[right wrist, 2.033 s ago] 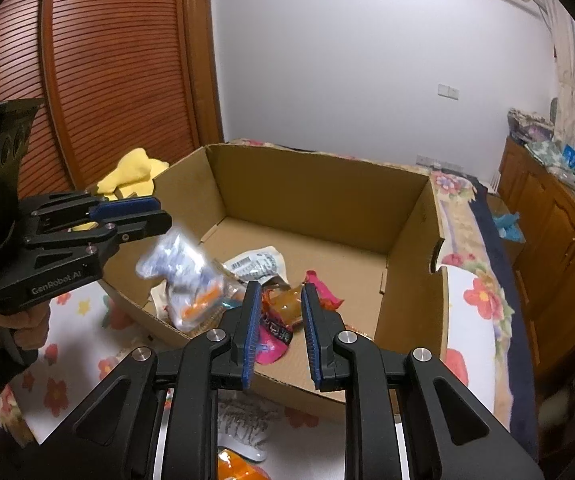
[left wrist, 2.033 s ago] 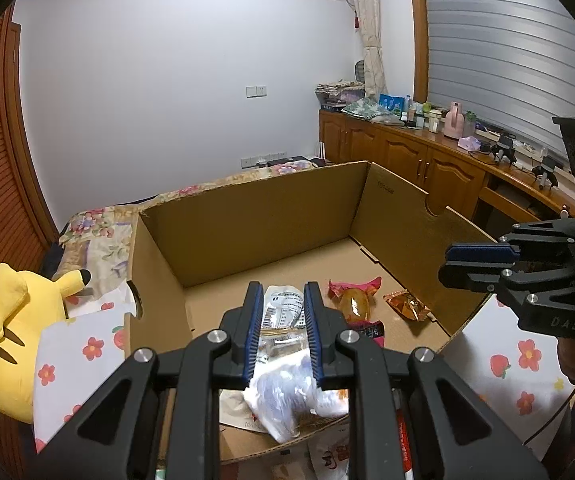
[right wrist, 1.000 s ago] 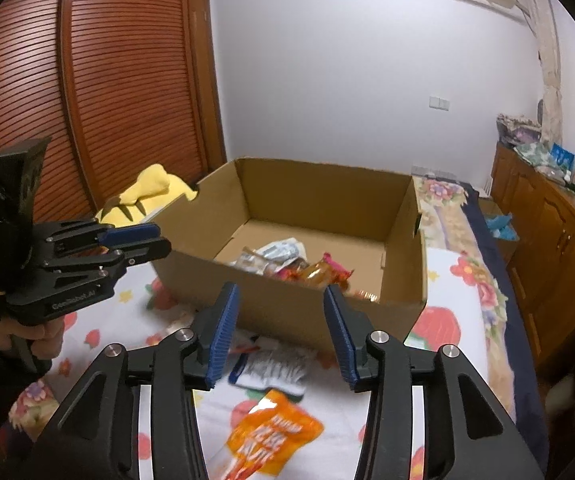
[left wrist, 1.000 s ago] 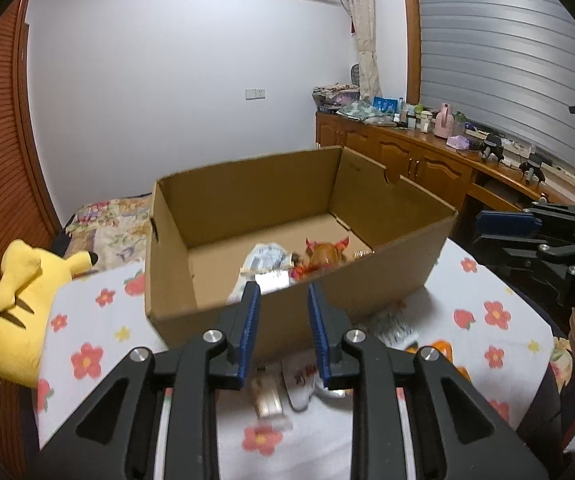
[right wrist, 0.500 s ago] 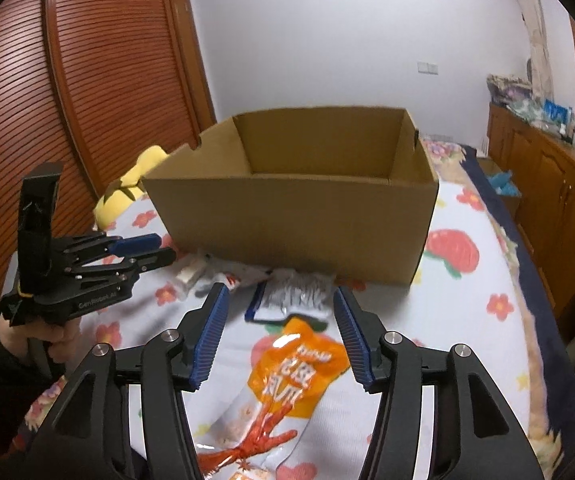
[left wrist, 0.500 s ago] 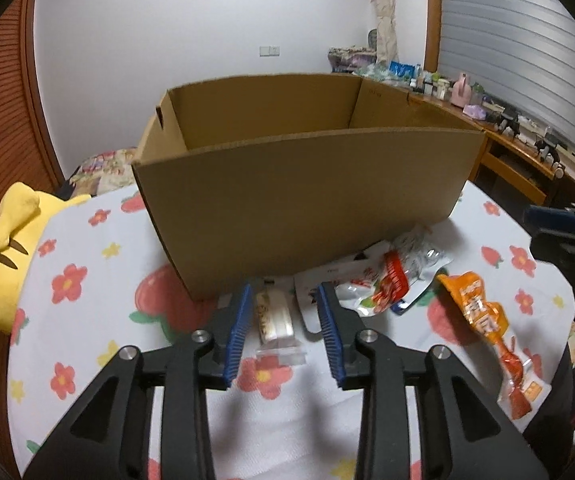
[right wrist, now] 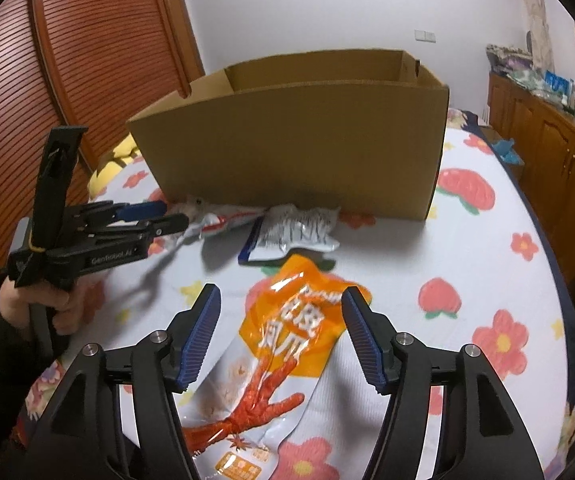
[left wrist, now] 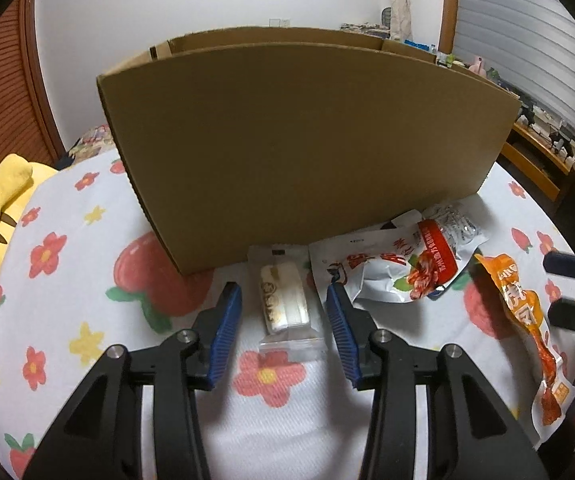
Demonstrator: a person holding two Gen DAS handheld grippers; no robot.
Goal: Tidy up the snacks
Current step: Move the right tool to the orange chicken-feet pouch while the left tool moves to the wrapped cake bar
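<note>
Snacks first: small clear-wrapped cream cake bar (left wrist: 285, 300) lies on the flowered worktop (left wrist: 67, 280) btw my left hand-held gripper (left wrist: 283, 330), jaws just opening, not touching. Right hand-held gripper (right wrist: 283, 340), widening too, straddles orange foil chicken-feet pouch (right wrist: 287, 332), ready to grab. Beyond, brown cardboard box (left wrist: 307, 140) awaits both.

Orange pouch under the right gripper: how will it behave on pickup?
Probably floppy: the orange pouch lies flat and creased on the cloth. Likely slippery, given its glossy film. Seems light; gripped at one edge by the right gripper, it would probably droop.
</note>
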